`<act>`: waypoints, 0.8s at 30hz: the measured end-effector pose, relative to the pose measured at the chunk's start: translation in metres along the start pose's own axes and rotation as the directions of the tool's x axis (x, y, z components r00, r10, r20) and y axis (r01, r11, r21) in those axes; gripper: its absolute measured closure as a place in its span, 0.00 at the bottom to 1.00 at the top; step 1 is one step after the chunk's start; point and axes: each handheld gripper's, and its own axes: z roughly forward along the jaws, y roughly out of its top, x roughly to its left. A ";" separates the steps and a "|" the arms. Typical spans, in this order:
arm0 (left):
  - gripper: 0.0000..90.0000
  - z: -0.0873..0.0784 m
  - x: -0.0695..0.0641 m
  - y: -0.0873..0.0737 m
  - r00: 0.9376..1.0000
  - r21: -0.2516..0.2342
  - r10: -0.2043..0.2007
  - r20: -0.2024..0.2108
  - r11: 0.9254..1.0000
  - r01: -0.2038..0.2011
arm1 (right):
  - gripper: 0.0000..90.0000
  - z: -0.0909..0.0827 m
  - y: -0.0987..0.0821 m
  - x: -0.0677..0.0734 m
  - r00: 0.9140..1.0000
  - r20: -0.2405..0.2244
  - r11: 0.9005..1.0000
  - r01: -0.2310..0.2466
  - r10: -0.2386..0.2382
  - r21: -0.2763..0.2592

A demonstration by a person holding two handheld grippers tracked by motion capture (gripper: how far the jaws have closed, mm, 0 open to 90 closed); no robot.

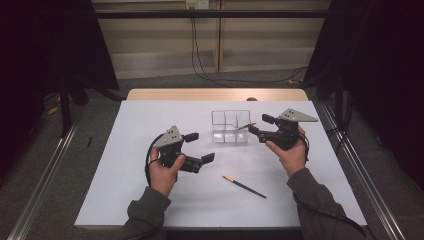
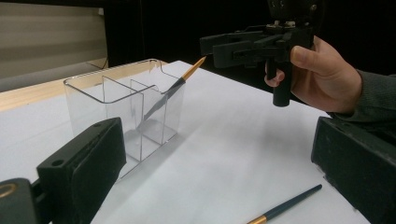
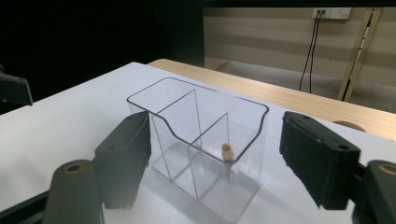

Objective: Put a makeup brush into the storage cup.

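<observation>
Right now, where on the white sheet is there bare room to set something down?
Free: the far-left stretch of the white sheet beyond the left tongs, and its near-left corner. Crowded: around the clear organizer, the right tongs and the loose pencil.

My high view looks forward and down from above my side of the table (image 1: pixel 150 200), far enough back to take in the whole white top and the floor beyond. The left gripper view sits low and close over the table, looking along its own jaws toward the clear organizer (image 2: pixel 123 109) and, past it, the right claw (image 2: pixel 210 46). The right gripper view also sits low and very near, facing that organizer (image 3: pixel 201 140) from the opposite side, toward the back wall. All three views share the organizer (image 1: pixel 230 127).
</observation>
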 end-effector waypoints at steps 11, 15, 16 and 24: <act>0.03 0.001 -0.001 0.000 1.000 -0.002 -0.006 -0.002 1.000 0.006 | 0.18 -0.005 -0.003 0.006 1.000 -0.008 1.000 -0.004 0.004 -0.006; 0.03 0.001 0.000 0.000 1.000 0.002 0.000 0.000 1.000 0.000 | 0.15 -0.007 -0.004 0.008 1.000 -0.008 1.000 -0.005 0.005 -0.004; 0.03 0.000 0.000 0.000 1.000 0.001 0.003 -0.001 1.000 -0.003 | 0.15 -0.008 -0.004 0.009 1.000 -0.010 1.000 -0.003 0.003 -0.003; 0.03 -0.001 0.000 0.000 1.000 -0.003 0.007 0.001 1.000 -0.007 | 0.12 -0.012 -0.007 0.012 1.000 -0.018 1.000 -0.012 0.012 -0.011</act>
